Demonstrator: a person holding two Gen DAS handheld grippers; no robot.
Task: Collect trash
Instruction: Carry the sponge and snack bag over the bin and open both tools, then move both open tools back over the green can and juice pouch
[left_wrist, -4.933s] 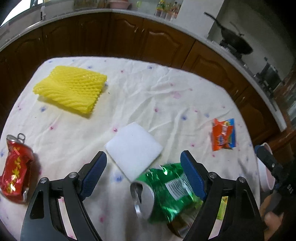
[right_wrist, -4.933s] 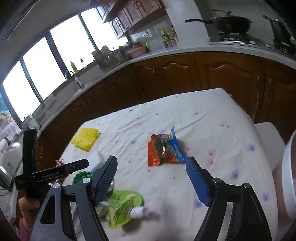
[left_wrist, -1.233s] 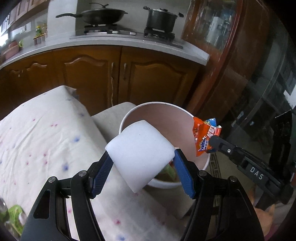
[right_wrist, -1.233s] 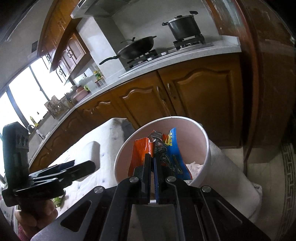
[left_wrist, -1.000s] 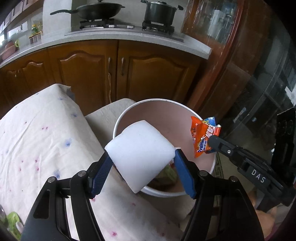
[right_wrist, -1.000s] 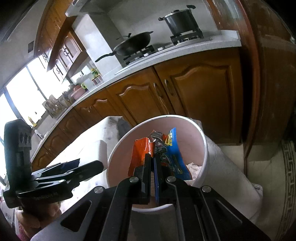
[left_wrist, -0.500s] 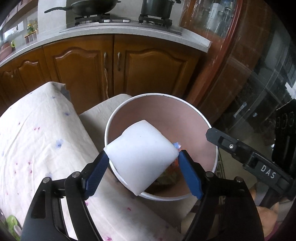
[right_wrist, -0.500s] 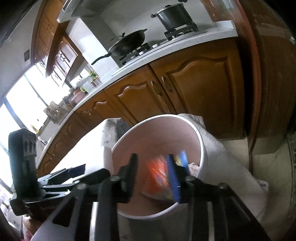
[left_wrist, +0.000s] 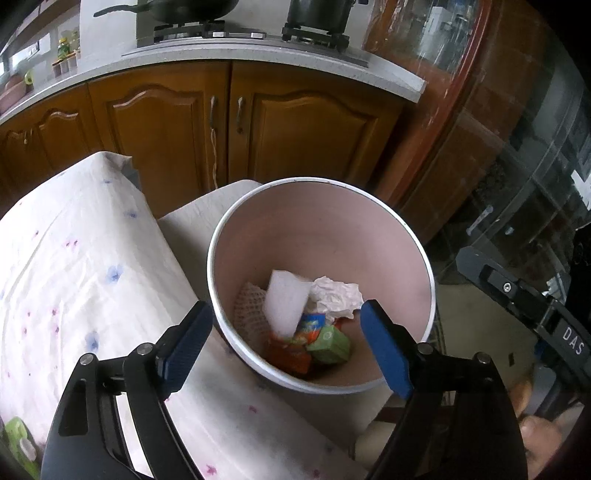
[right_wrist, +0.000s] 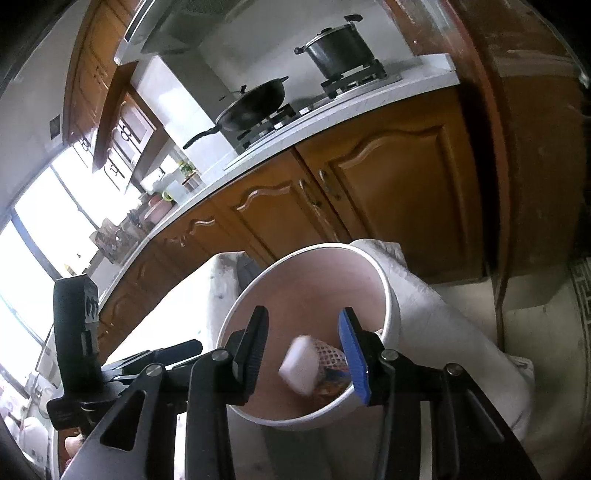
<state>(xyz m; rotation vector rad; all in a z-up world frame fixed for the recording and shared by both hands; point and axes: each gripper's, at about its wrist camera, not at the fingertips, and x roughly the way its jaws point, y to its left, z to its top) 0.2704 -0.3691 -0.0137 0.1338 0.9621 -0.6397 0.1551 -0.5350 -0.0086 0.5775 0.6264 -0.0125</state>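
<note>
Black frames w/ silver screws, blue jaws.

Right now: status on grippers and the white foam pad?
Left gripper open, empty, over the bin. Right gripper open, empty. White foam pad inside the bin on the other trash. Nothing blocking.
</note>
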